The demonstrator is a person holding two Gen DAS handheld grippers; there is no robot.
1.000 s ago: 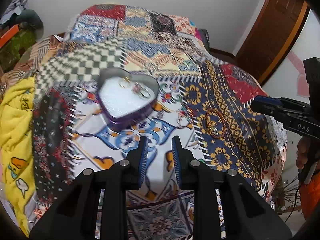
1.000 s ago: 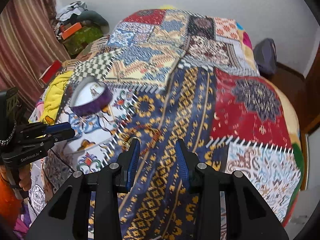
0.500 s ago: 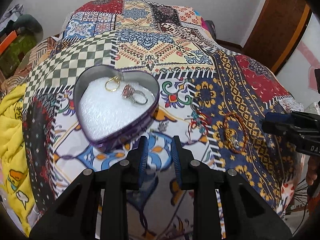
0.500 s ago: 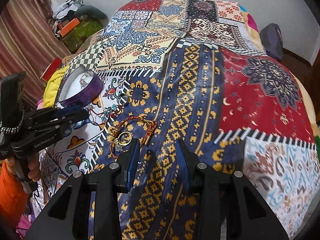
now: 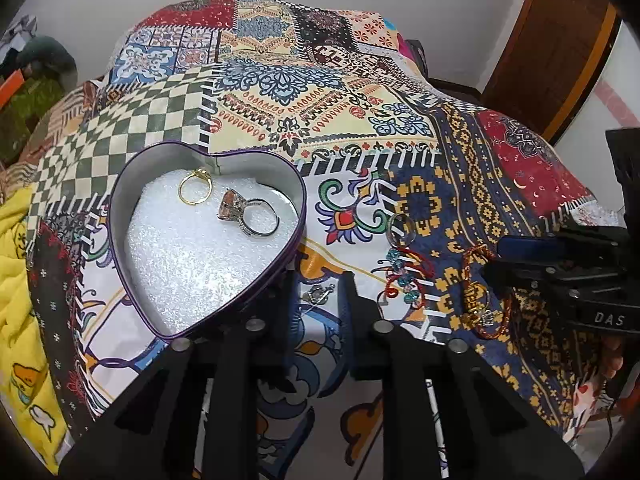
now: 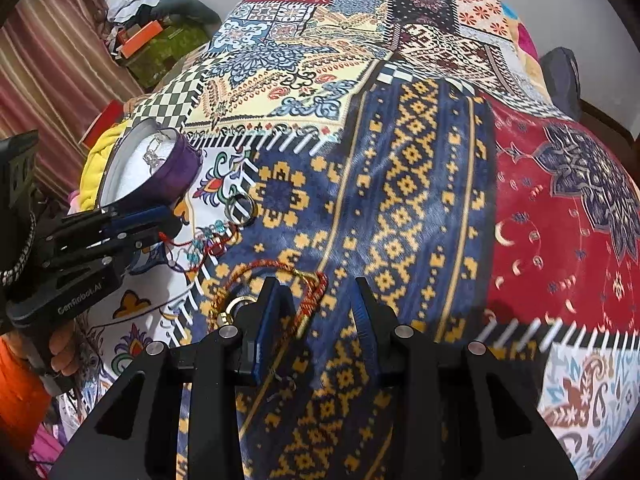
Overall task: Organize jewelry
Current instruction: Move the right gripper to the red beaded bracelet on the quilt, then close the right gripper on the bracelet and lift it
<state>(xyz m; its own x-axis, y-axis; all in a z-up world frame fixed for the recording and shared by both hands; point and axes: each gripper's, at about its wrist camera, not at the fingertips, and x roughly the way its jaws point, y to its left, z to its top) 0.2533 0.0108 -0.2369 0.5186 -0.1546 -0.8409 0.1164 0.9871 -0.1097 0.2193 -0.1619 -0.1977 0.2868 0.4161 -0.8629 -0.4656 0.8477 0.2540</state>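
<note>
A purple heart-shaped tin (image 5: 120, 216) lined with white foam holds a gold ring (image 5: 195, 191) and a silver ring with a pink stone (image 5: 248, 216). My left gripper (image 5: 318, 286) hovers just right of the tin's tip. Its jaws are closing, with a small silver charm (image 5: 318, 293) lying on the quilt between them, untouched. Further right lie a silver ring (image 5: 401, 229), a beaded red-thread bracelet (image 5: 406, 276) and a red-gold cord bracelet (image 6: 276, 266). My right gripper (image 6: 316, 292) is open over the cord bracelet's knotted end.
The patchwork quilt (image 5: 320, 92) covers the whole bed. A yellow cloth (image 5: 16, 288) lies at the left edge beside the tin. A wooden door (image 5: 560, 48) stands at the right. Clutter (image 6: 152, 32) and a striped curtain (image 6: 48, 72) are at the far left, a dark bag (image 6: 560, 76) at the far right.
Both grippers have come down closer to the quilt. The left one now brackets the small silver charm by the tin with narrower jaws. The right one has reached the cord bracelet.
</note>
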